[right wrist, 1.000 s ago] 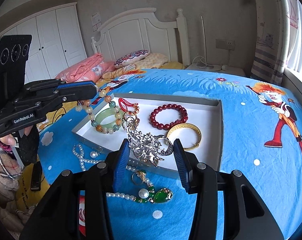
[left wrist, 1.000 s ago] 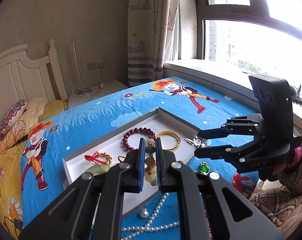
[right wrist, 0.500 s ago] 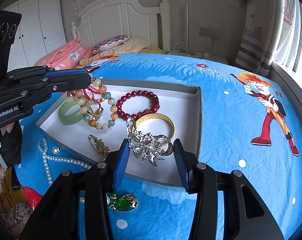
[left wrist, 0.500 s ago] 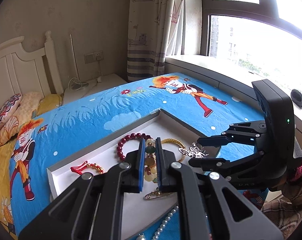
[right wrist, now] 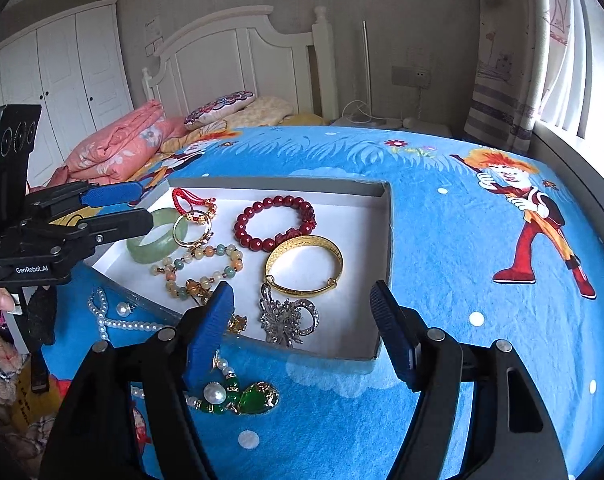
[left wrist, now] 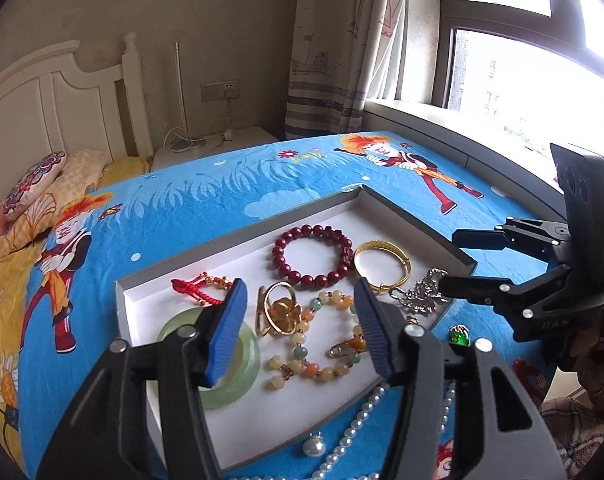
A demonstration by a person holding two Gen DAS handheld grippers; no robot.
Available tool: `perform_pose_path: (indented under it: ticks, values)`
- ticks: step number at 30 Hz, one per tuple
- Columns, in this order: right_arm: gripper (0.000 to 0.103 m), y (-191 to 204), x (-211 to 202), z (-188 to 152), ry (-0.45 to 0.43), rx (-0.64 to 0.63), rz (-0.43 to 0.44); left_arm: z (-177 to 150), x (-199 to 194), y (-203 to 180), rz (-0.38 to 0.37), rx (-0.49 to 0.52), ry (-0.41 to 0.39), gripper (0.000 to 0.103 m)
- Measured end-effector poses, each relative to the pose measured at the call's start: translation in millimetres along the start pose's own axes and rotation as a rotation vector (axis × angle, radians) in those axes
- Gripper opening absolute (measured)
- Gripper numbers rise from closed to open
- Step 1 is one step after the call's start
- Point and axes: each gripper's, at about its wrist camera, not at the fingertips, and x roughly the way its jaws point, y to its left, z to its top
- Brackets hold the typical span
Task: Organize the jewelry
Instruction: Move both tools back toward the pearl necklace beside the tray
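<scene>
Left wrist view: the left gripper is hanging over the near half of the tray with its jaws having just been opening. The bead bracelet is lying released on the tray floor below and between the pads, which are not touching it. Left of it the jade bangle is lying partly under the left pad; the gold ring is sitting just beside the beads. Farther in, the red bracelet and gold bangle are resting side by side. At the right, the right gripper is hovering over the tray's right corner, above the silver brooch.

Right wrist view: the right gripper is standing released, its jaws having just been opening too, and the silver brooch is lying free in the tray's near part, close to the gold bangle. The left gripper is showing at the left over the tray's left edge.

Both drops look finished. Still on the bedspread outside the tray are the pearl necklace near left and the green pendant near the right gripper's left finger. The next move probably calls for lifting clear, then closing on one of those, pinching the strand without dragging it.
</scene>
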Motion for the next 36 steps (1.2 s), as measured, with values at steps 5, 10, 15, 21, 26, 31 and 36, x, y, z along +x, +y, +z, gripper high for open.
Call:
perform_pose_path:
  ticks: [5,10,15,21,26,31,36]
  values:
    - [0.067,-6,-11,-3,-0.044,0.042,0.020,-16,-26,11,0.092,-0.062,-0.046,0.090]
    - [0.067,-6,-21,-7,-0.078,0.049,0.043,-40,-47,20,0.213,-0.094,-0.096,0.099]
    - [0.067,-6,-21,-9,-0.078,0.060,0.043,-62,-57,34,0.246,-0.136,-0.095,0.100]
    - [0.067,-6,-20,-11,-0.077,0.060,0.050,-74,-59,66,0.156,-0.301,-0.104,0.100]
    - [0.068,-7,-17,-10,-0.065,0.061,0.064,-77,-61,74,0.148,-0.357,-0.108,0.100]
    - [0.068,-8,-17,-11,-0.065,0.065,0.072,-75,-57,67,0.160,-0.319,-0.086,0.100]
    - [0.068,-4,-20,-12,-0.065,0.043,0.096,-76,-56,68,0.165,-0.328,-0.080,0.100]
